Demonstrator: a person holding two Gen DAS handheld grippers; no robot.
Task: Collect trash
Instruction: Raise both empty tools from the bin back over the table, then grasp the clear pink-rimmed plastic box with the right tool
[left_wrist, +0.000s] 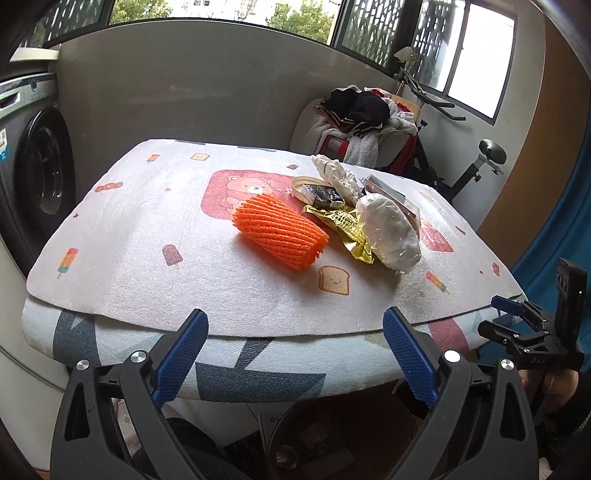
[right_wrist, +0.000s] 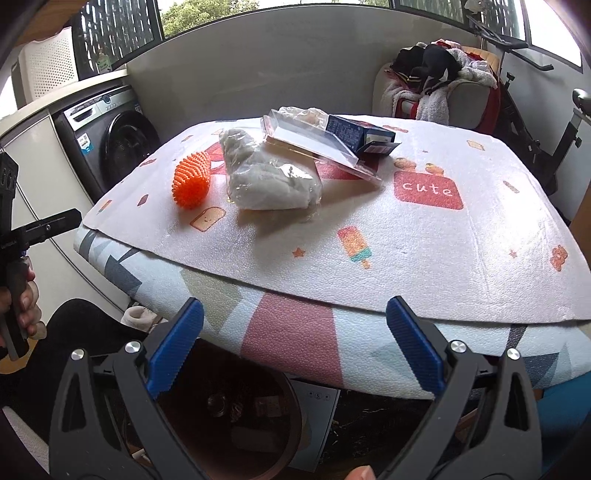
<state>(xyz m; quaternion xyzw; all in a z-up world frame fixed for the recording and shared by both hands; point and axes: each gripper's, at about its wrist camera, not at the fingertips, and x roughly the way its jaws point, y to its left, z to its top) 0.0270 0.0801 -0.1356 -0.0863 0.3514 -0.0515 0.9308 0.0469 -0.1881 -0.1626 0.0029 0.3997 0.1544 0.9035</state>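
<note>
A pile of trash lies on the mat-covered table (left_wrist: 147, 288): an orange foam net sleeve (left_wrist: 280, 236) (right_wrist: 192, 181), a white wad in a clear bag (left_wrist: 388, 232) (right_wrist: 273, 181), a gold wrapper (left_wrist: 347, 229), a black wrapper (left_wrist: 323, 194), crumpled clear plastic (left_wrist: 332, 170), a clear blister pack (right_wrist: 317, 147) and a blue box (right_wrist: 362, 138). My left gripper (left_wrist: 295, 314) hangs open and empty before the table's front edge, short of the orange sleeve. My right gripper (right_wrist: 295, 302) is also open and empty at the front edge. A brown round bin (left_wrist: 332, 424) (right_wrist: 236, 417) stands below the edge.
A washing machine (left_wrist: 37, 177) stands to the left of the table. Behind it at the right are a chair heaped with clothes (left_wrist: 362, 110) and an exercise bike (left_wrist: 480, 158). A grey wall panel backs the table. A person's hand (right_wrist: 22, 306) holds the left gripper's handle.
</note>
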